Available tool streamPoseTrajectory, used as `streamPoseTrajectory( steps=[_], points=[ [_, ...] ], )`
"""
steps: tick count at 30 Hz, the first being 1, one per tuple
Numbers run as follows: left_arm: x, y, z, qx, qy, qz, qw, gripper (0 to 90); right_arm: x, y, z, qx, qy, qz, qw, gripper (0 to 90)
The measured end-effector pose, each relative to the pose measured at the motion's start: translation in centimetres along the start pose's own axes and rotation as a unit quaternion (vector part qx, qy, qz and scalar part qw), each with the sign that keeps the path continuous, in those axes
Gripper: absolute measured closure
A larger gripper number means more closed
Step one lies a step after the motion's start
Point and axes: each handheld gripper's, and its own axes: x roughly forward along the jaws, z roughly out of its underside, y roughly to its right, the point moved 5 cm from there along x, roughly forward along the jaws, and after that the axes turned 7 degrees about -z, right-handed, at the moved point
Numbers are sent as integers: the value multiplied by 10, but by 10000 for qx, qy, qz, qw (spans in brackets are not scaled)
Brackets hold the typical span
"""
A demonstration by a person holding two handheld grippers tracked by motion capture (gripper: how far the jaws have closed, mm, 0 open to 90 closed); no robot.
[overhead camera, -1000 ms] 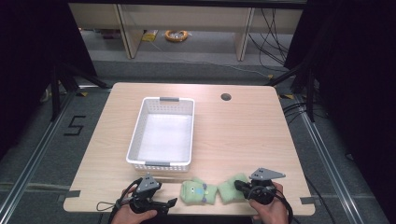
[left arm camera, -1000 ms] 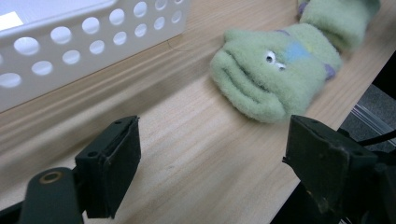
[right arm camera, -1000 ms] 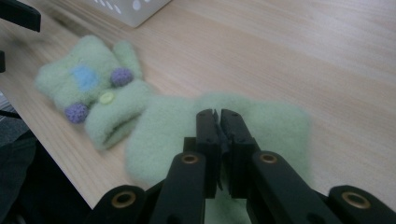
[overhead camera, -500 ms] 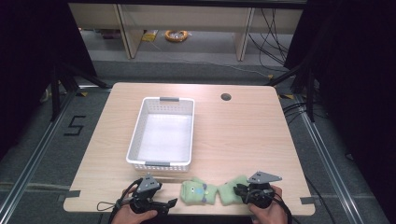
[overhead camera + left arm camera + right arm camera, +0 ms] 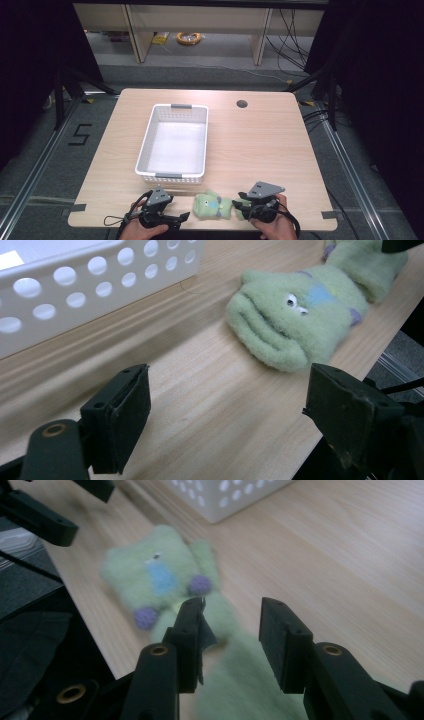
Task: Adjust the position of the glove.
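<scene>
Near the front edge of my light wooden table (image 5: 260, 145) lies a fuzzy pale-green sock puppet (image 5: 212, 205), a soft fleece thing with a small white eye, a blue patch and purple dots. It rests flat on the wood between my two hands, just in front of the white perforated plastic basket (image 5: 173, 142) that sits left of the table's middle, its short end wall facing me.

My left gripper (image 5: 176, 219) sits at the near left, held in my left hand (image 5: 145, 231). From the left gripper view its jaws are spread wide with bare wood between them; the puppet's rounded head (image 5: 280, 325) lies ahead and to the right of them, apart from both pads, and the basket wall (image 5: 90, 285) runs across the upper left.

My right gripper (image 5: 243, 206) is at the near right, under its grey three-cornered plate (image 5: 265, 189), held in my right hand (image 5: 274, 227). In the right gripper view the jaws stand partly apart on either side of the puppet's long green cuff end (image 5: 240, 670), which passes between them; the picture is blurred there, and I cannot tell whether either pad touches the fabric. Farther off in that view the puppet's body (image 5: 160, 580) lies toward the basket corner (image 5: 225, 495).

A round cable hole (image 5: 242, 104) marks the far side of the tabletop.
</scene>
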Motion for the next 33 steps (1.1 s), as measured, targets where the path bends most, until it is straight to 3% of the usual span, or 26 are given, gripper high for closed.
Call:
streamPoseTrajectory(
  steps=[2, 4, 5, 7, 10, 11, 12, 17, 19, 22, 23, 24, 28, 30, 33],
  points=[
    [0, 1, 0, -94, 15, -31, 9999, 177, 8, -5, -5, -67, -52, -150, 9999, 623],
    [0, 0, 0, 17, 10, -11, 10000, 176, 16, -9, -9, -114, -131, -274, 9995, 620],
    [1, 1, -1, -80, 87, -6, 9999, 177, 20, -11, -12, -177, -116, -302, 9993, 620],
    [-1, -1, 0, 59, -12, 3, 10000, 177, 27, -14, -17, -263, -217, -406, 9986, 616],
    [0, 0, 0, 7, 40, -28, 10000, 176, 36, -17, -21, -315, -263, -437, 9982, 611],
    [0, 0, 0, 9, 46, -15, 10000, 176, 37, -17, -22, -291, -335, -446, 9980, 609],
    [1, 2, -1, -114, 148, -7, 9998, 176, 43, -17, -22, -267, -302, -445, 9982, 607],
    [0, 1, -1, -4, 54, -2, 10000, 176, 48, -20, -20, -104, -399, -469, 9981, 598],
    [0, 2, -1, -107, 121, -17, 9999, 176, 51, -21, -15, -43, -512, -388, 9979, 588],
    [0, 2, -1, -64, 81, 11, 9999, 176, 54, -23, -10, 2, -602, -400, 9974, 595],
    [0, 1, -1, 1, 66, -7, 10000, 176, 56, -23, -11, -39, -548, -339, 9979, 605],
    [0, 2, -1, 7, 57, 13, 10000, 176, 57, -22, -11, -226, -635, -367, 9970, 642],
    [1, 4, -1, -59, 64, 42, 10000, 176, 61, -23, -10, -384, -643, -363, 9965, 717],
    [0, 1, 0, -9, -65, 21, 10000, 177, 62, -23, -10, -456, -675, -435, 9957, 813],
    [0, 1, 0, 58, -39, 14, 10000, 177, 64, -23, -11, -557, -565, -474, 9957, 847]
  ],
)
